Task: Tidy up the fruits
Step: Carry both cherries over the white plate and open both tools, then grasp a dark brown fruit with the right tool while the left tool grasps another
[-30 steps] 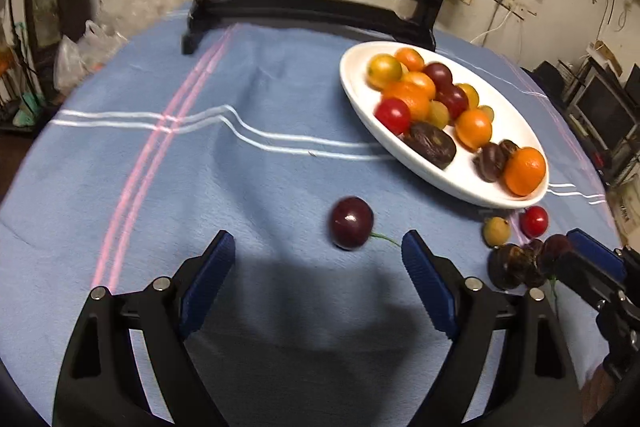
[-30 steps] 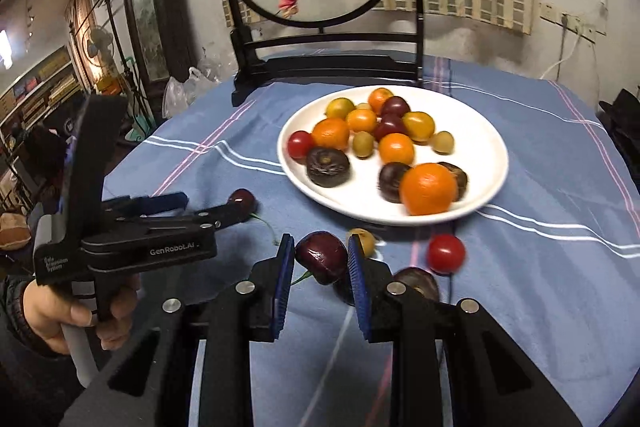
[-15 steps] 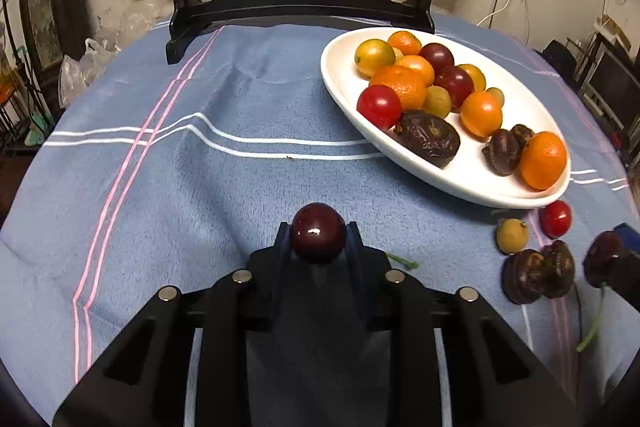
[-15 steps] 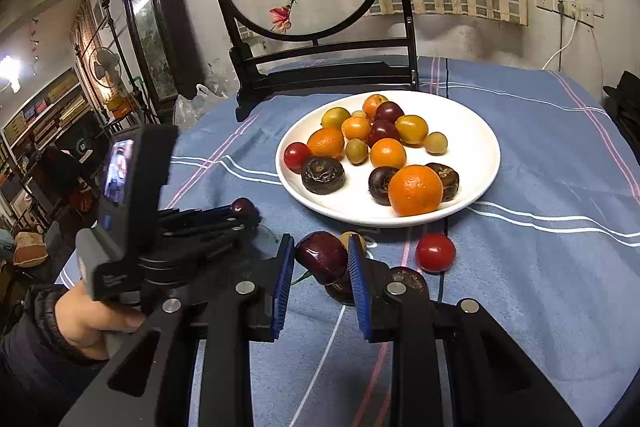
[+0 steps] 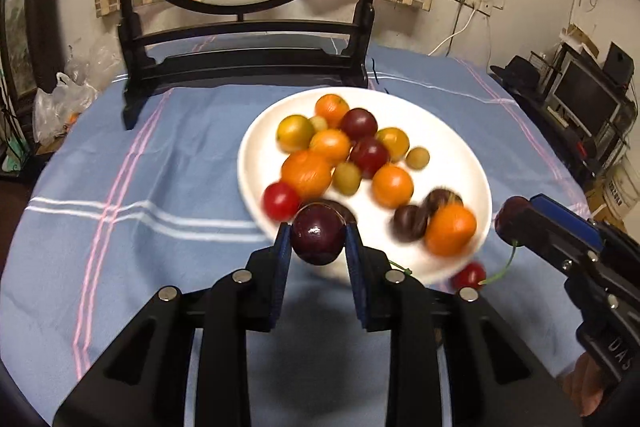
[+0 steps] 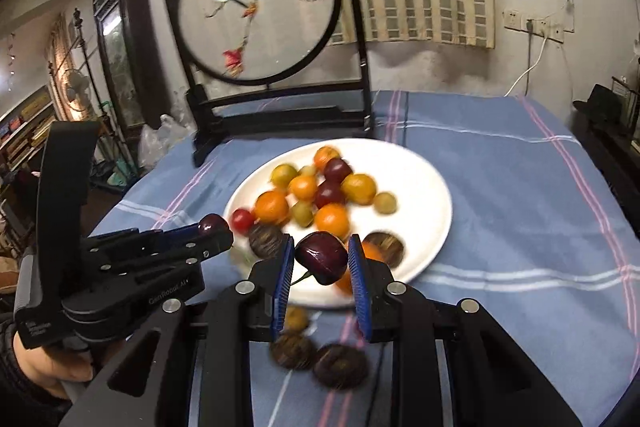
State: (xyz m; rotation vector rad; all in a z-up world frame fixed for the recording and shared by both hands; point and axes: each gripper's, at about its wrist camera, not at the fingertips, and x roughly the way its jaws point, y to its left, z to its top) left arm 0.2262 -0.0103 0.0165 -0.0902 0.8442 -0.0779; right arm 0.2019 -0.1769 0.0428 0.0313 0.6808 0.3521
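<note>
Right wrist view only: two dark fruits point(image 6: 320, 361) below plate point(image 6: 424, 187); both fingers clamp cherries.

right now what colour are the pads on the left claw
Blue pads, clearest in the left wrist view, clamped on a dark red cherry.

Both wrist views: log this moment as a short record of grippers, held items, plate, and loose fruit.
left hand-held gripper: shut on a dark cherry
right hand-held gripper: shut on a second dark cherry
white plate: holds mixed orange, yellow, red and dark fruits
loose fruit on blue tablecloth: two dark fruits, one small yellow fruit, one red tomato
image quality: plate blurred
</note>
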